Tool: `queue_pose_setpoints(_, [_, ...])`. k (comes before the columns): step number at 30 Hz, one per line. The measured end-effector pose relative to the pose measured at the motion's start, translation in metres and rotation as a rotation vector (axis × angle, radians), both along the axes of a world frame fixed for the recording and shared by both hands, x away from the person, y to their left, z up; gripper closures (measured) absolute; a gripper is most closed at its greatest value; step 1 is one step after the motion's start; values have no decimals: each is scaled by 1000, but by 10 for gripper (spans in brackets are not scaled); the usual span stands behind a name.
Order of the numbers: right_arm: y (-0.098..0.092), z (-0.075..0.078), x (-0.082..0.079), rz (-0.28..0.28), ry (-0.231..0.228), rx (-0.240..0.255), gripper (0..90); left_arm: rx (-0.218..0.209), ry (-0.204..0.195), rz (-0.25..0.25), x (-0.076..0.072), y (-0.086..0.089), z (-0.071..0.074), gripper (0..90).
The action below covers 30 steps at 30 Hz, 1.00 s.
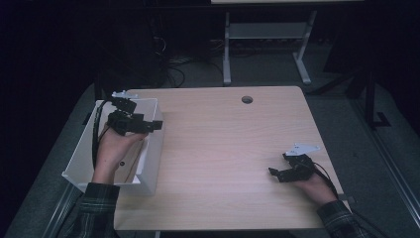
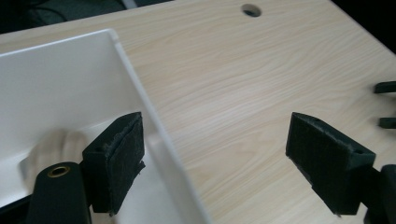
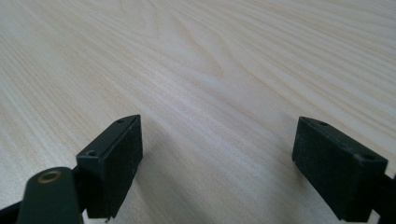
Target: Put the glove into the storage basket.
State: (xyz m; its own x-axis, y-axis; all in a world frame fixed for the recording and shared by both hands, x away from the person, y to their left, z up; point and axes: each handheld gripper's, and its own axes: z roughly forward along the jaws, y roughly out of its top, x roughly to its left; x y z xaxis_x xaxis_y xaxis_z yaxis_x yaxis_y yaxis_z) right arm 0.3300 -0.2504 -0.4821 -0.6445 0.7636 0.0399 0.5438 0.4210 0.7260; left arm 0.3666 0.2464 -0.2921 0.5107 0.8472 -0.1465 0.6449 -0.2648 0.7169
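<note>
Left gripper view has the left gripper [image 2: 217, 154] wide open, holding nothing, straddling the white box's [image 2: 140, 93] wall: one finger inside, one over the surface [image 2: 243, 74]. Right gripper [image 3: 217, 163] gapes empty, well apart from it.

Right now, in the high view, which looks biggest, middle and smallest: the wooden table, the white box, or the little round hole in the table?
1. Wooden table, biggest by far.
2. White box, at the table's left edge, under the left hand-held gripper.
3. Round hole, smallest.
</note>
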Motion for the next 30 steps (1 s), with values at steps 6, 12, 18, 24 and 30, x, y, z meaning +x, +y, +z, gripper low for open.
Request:
queue_pose_setpoints(6, [0, 0, 0, 0, -1, 0, 155, -2, -12, -58, -4, -25, 2, 190])
queue_pose_setpoints(12, [0, 0, 0, 1, -2, 0, 155, -4, -22, -104, -6, -48, -2, 191])
queue_pose_setpoints(18, [0, 0, 0, 3, -4, 0, 155, -17, -22, -147, -10, -71, -12, 191])
queue_pose_setpoints(24, [0, 0, 0, 5, -3, -2, 156, -9, -18, -187, -15, -91, -28, 191])
queue_pose_setpoints(30, [0, 0, 0, 3, -2, -2, 155, 5, -27, -224, -21, -107, -53, 193])
